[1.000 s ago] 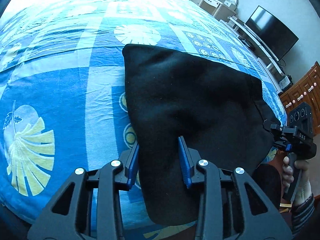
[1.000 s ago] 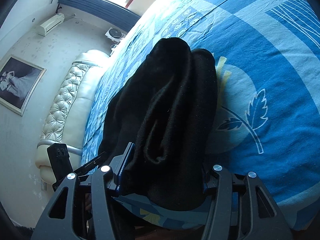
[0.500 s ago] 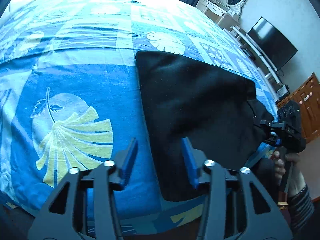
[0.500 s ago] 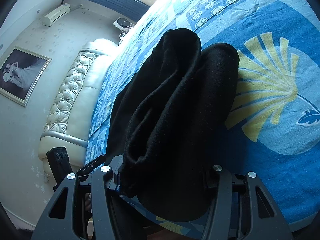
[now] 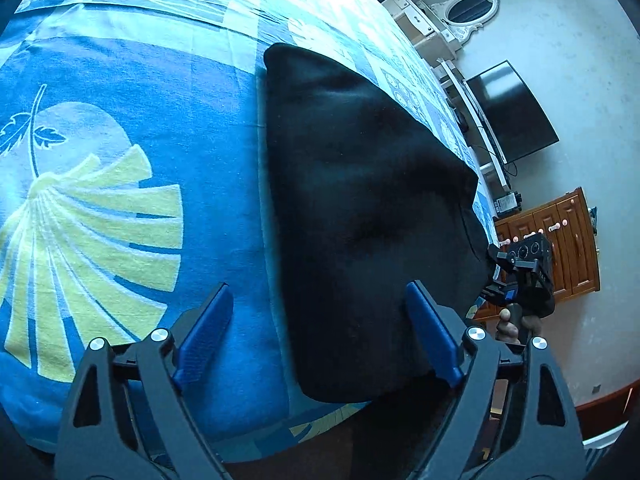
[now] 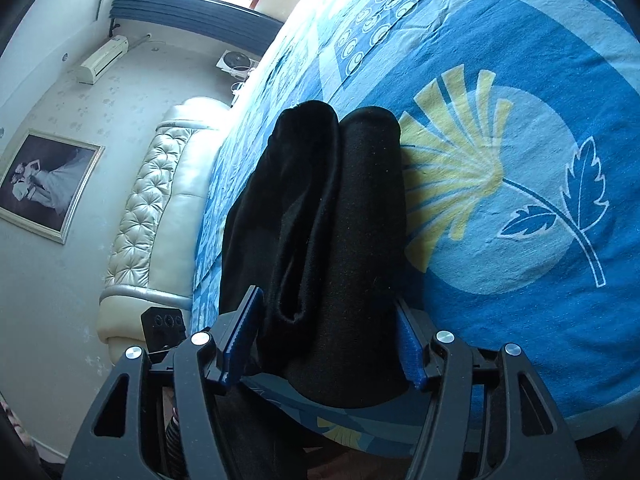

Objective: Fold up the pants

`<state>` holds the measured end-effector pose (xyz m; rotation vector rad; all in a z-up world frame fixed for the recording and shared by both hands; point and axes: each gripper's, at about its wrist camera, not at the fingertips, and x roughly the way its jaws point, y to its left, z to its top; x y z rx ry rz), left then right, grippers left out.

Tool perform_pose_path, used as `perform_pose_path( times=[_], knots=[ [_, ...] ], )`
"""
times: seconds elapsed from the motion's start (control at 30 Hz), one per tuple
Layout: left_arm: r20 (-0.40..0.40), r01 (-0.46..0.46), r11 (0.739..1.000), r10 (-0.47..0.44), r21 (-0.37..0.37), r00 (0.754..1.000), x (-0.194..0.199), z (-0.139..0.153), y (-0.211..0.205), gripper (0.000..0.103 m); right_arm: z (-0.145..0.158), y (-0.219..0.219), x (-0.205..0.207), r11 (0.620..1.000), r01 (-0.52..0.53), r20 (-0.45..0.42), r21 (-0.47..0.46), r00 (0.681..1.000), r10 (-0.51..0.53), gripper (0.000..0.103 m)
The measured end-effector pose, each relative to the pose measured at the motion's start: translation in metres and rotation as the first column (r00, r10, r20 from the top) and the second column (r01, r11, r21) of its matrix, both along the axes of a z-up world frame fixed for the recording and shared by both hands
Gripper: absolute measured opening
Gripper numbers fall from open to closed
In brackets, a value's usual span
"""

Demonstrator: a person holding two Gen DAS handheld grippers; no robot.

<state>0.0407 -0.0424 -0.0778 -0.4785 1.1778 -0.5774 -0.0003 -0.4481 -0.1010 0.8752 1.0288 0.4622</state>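
The black pants [image 5: 360, 200] lie folded in a thick bundle on the blue patterned bedspread [image 5: 120, 160], near the bed's front edge. My left gripper [image 5: 316, 332] is open wide, its blue pads straddling the bundle's near left edge. My right gripper [image 6: 320, 344] also shows in the left wrist view [image 5: 520, 276] at the bundle's right end. Its jaws stand on either side of the layered end of the pants [image 6: 336, 240] with gaps at the pads, so it is open around them.
A white tufted headboard [image 6: 156, 208] and a framed picture [image 6: 44, 184] are at the left of the right wrist view. A TV [image 5: 512, 112], a white dresser with mirror [image 5: 452, 12] and a wooden cabinet [image 5: 560, 248] stand beyond the bed.
My left gripper has opened wide and shifted left along the bundle's near edge. My right gripper stays at the right end, and its view has swung toward the leaf pattern.
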Motion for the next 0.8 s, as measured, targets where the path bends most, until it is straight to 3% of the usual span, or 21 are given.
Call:
perform_pose_path(
  times=[0.07, 0.13, 0.2, 0.3, 0.5, 0.8],
  knots=[
    [0.006, 0.007, 1.000, -0.007, 0.006, 1.000, 0.002, 0.000, -0.011, 0.086, -0.003, 0.012, 0.003, 0.999, -0.022, 0.002, -0.042, 1.000, 0.023, 0.069],
    [0.014, 0.037, 0.999, -0.038, 0.009, 0.999, 0.003, -0.001, -0.023, 0.063, -0.001, 0.021, 0.004, 0.994, -0.052, 0.026, -0.095, 0.998, 0.054, 0.068],
    [0.010, 0.024, 0.999, -0.025, 0.040, 1.000, 0.004, -0.002, -0.029, 0.056, 0.000, 0.027, 0.003, 0.985, -0.073, 0.026, -0.155, 0.997, 0.078, 0.061],
    [0.008, 0.015, 0.998, -0.015, 0.053, 1.000, 0.005, -0.001, -0.030, 0.050, -0.002, 0.026, 0.001, 0.986, -0.063, 0.029, -0.154, 0.997, 0.068, 0.057],
    [0.034, 0.003, 0.997, -0.006, 0.074, 0.999, 0.002, 0.005, -0.029, 0.041, 0.000, 0.030, 0.002, 0.985, -0.040, 0.050, -0.166, 0.998, 0.048, 0.056],
    [0.081, -0.015, 0.995, 0.007, 0.099, 0.997, -0.001, 0.012, -0.018, 0.038, 0.003, 0.058, 0.010, 0.984, -0.055, 0.049, -0.172, 0.997, 0.064, 0.055]
  ],
)
